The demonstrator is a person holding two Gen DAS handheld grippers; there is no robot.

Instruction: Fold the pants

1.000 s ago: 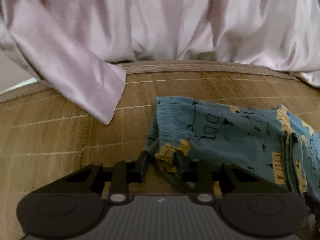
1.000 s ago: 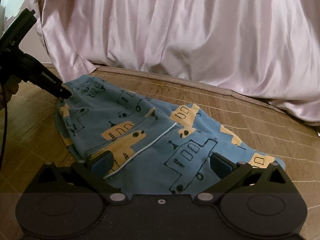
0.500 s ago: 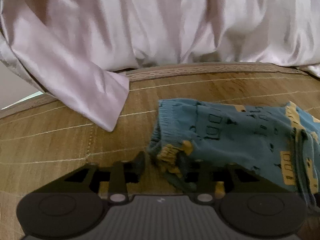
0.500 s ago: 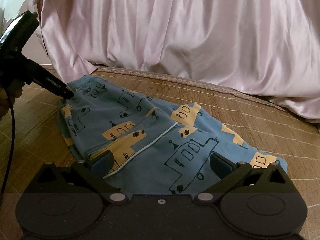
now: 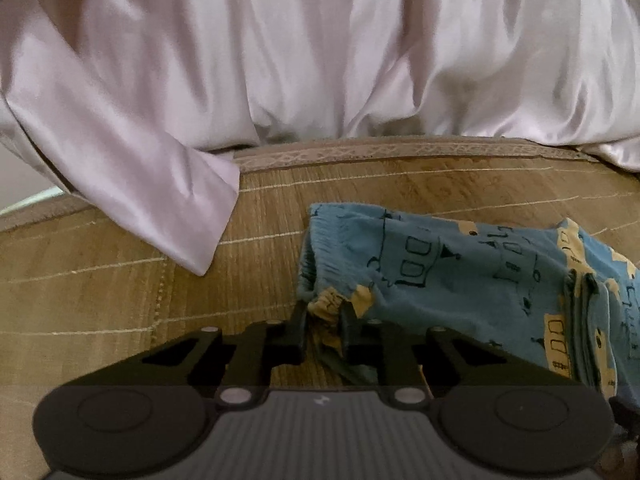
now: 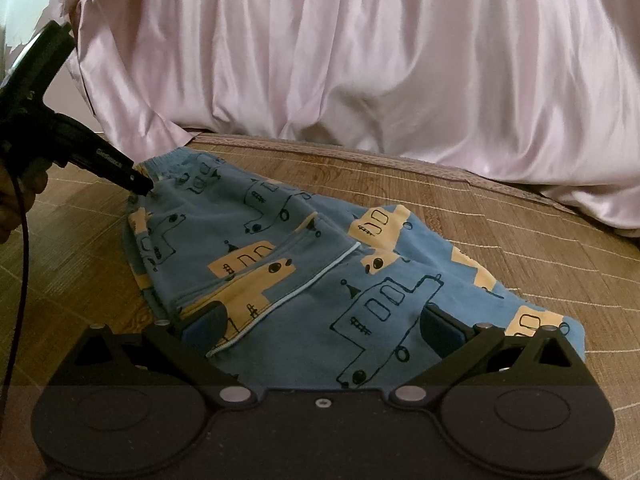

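Note:
Blue pants with yellow and black vehicle prints lie folded on a woven bamboo mat. My left gripper is shut on the gathered waistband edge at the pants' near left corner. In the right wrist view the pants spread across the middle, and the left gripper pinches the waistband at their far left corner. My right gripper is open, its blue-padded fingers wide apart low over the near part of the pants, with no cloth held.
A pale pink satin sheet hangs along the far edge of the mat, one corner draped onto it left of the pants. A hand and a dark cable sit at the left edge. Bare mat lies to the right.
The left gripper's fingers have drawn closer together on the waistband and the view has shifted slightly. The right gripper has stayed open over the pants.

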